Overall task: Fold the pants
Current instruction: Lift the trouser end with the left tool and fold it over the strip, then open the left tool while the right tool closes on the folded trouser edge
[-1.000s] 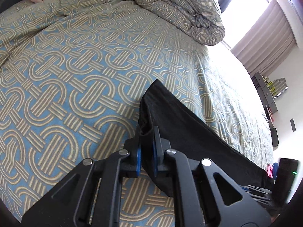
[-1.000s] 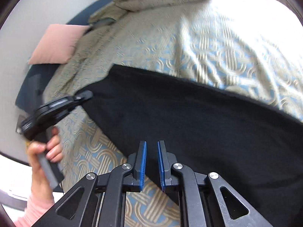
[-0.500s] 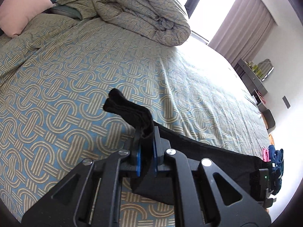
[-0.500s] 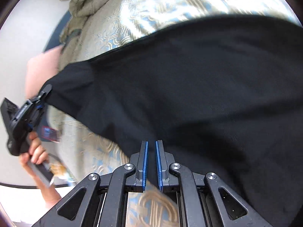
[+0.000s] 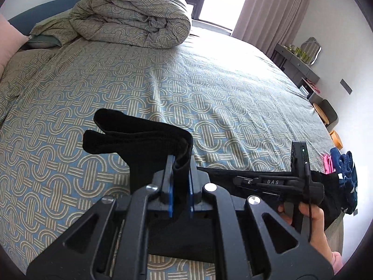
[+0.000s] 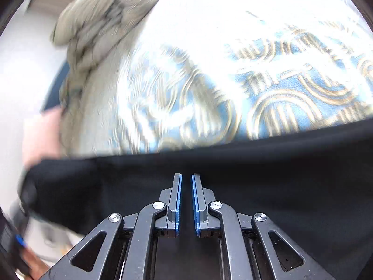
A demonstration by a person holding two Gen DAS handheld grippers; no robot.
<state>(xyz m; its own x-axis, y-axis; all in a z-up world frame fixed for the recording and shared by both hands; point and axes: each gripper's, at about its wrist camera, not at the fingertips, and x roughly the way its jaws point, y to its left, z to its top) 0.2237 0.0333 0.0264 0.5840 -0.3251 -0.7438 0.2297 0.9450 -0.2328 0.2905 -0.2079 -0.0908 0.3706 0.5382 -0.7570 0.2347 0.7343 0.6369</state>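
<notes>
Black pants [image 5: 139,137] hang between my two grippers above a patterned bedspread [image 5: 209,88]. My left gripper [image 5: 179,163] is shut on one bunched end of the pants, whose flap sticks out to the left. The other gripper's body [image 5: 275,183] and the hand holding it show at right in the left wrist view. In the right wrist view, my right gripper [image 6: 186,179] is closed on the black fabric [image 6: 256,163], which spreads across the lower frame. That view is motion-blurred.
A rolled quilt [image 5: 137,16] lies at the head of the bed, with a pink pillow [image 5: 7,39] at far left. Clothes in pink and navy [image 5: 342,163] lie at the bed's right edge. A dresser [image 5: 296,63] stands by the curtained window.
Both grippers have lifted and swung with the pants still held. The left view now faces along the bed. The right gripper has come close beside the left one.
</notes>
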